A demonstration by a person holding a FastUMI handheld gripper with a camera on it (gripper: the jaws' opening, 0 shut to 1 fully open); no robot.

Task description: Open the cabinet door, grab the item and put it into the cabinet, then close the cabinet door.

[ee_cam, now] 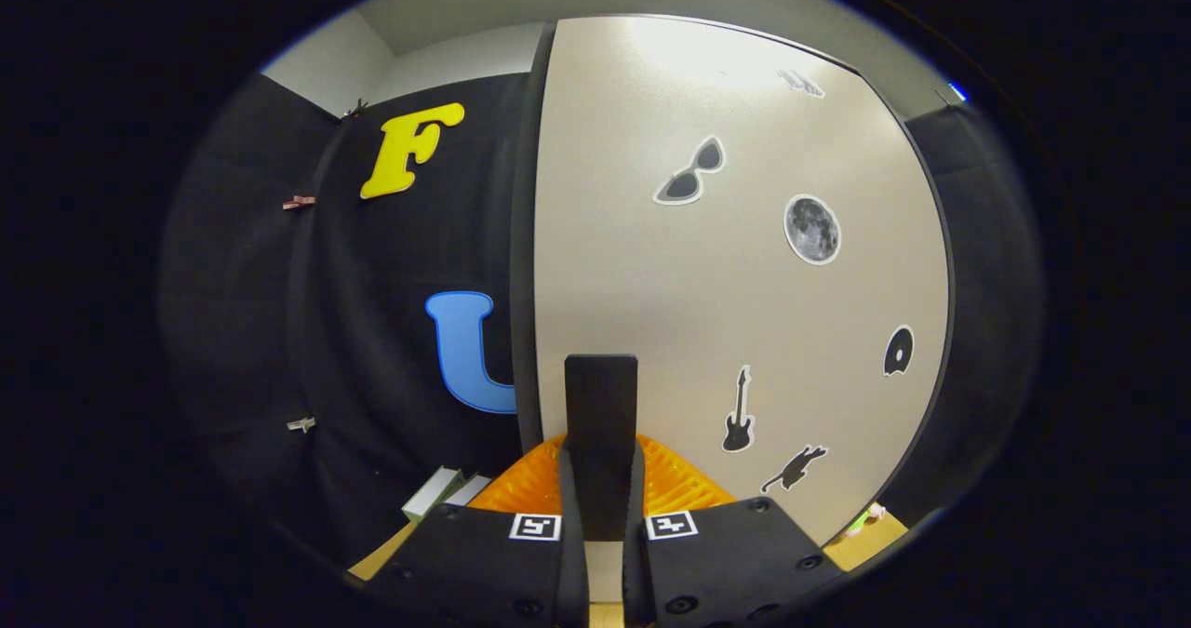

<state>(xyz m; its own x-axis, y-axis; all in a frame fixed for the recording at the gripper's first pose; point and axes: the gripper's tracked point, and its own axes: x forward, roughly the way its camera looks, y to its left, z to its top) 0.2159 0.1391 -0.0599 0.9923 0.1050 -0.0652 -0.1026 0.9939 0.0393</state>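
Observation:
The beige cabinet door (744,312) stands right in front of me, with several black stickers on it: sunglasses, a moon, a guitar, a cat. Its dark left edge (524,237) runs top to bottom against the black cloth wall. A black upright handle (600,395) sits low on the door, close to that edge. My gripper (600,451) is shut on this handle, one finger tight against each side, and the top of the handle sticks up past the fingertips. The inside of the cabinet is hidden.
A small white and green box (442,493) lies on the wooden table (381,558), low to the left of the fingers. A small green and pink thing (865,518) peeks out at the door's lower right corner. Black cloth walls close both sides.

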